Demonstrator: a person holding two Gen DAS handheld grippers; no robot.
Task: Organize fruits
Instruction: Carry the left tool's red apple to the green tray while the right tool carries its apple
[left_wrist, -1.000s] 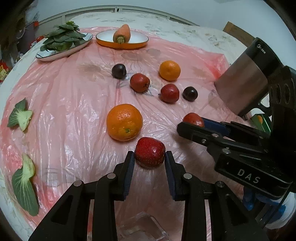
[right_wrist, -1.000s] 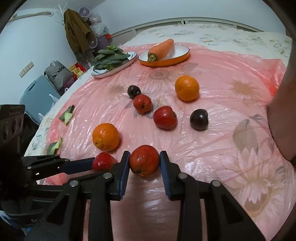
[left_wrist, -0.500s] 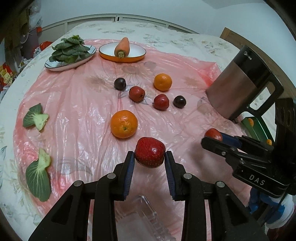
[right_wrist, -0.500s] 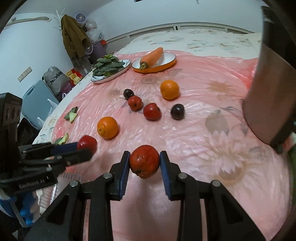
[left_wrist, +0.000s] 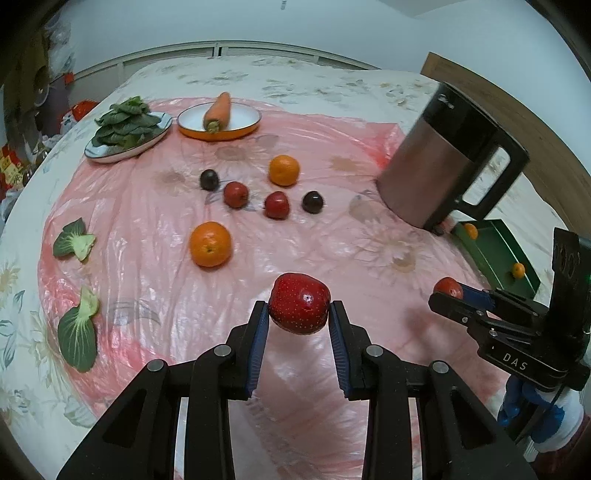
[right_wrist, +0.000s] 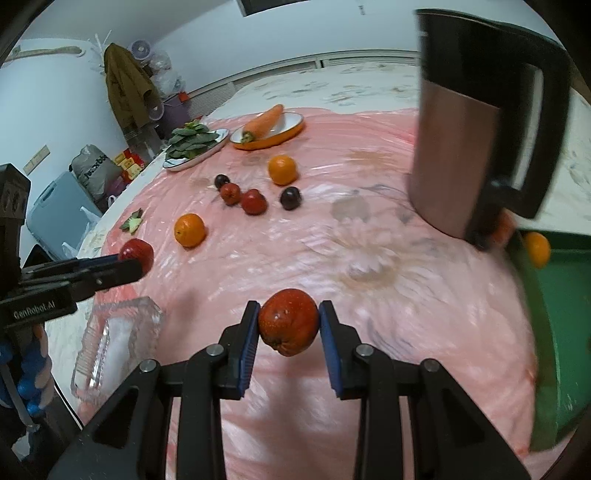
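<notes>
My left gripper (left_wrist: 298, 320) is shut on a red strawberry (left_wrist: 299, 308) and holds it above the pink sheet. My right gripper (right_wrist: 289, 326) is shut on a red-orange apple-like fruit (right_wrist: 289, 320), also lifted; it shows at the right of the left wrist view (left_wrist: 447, 288). On the sheet lie a near orange (left_wrist: 210, 243), a far orange (left_wrist: 283, 170), two red fruits (left_wrist: 235, 194) (left_wrist: 276, 205) and two dark plums (left_wrist: 209, 180) (left_wrist: 312, 201). A green tray (right_wrist: 554, 332) with small oranges (right_wrist: 537, 248) sits at the right.
A steel kettle (left_wrist: 439, 158) stands at the right beside the green tray. A clear glass dish (right_wrist: 110, 343) sits near the left front edge. A plate of greens (left_wrist: 127, 134) and a carrot dish (left_wrist: 218, 120) stand at the back. Bok choy pieces (left_wrist: 75, 334) lie at the left.
Both grippers have risen and pulled back from the fruit group with their fruits held. The right gripper has swung right, bringing the kettle and green tray into its view.
</notes>
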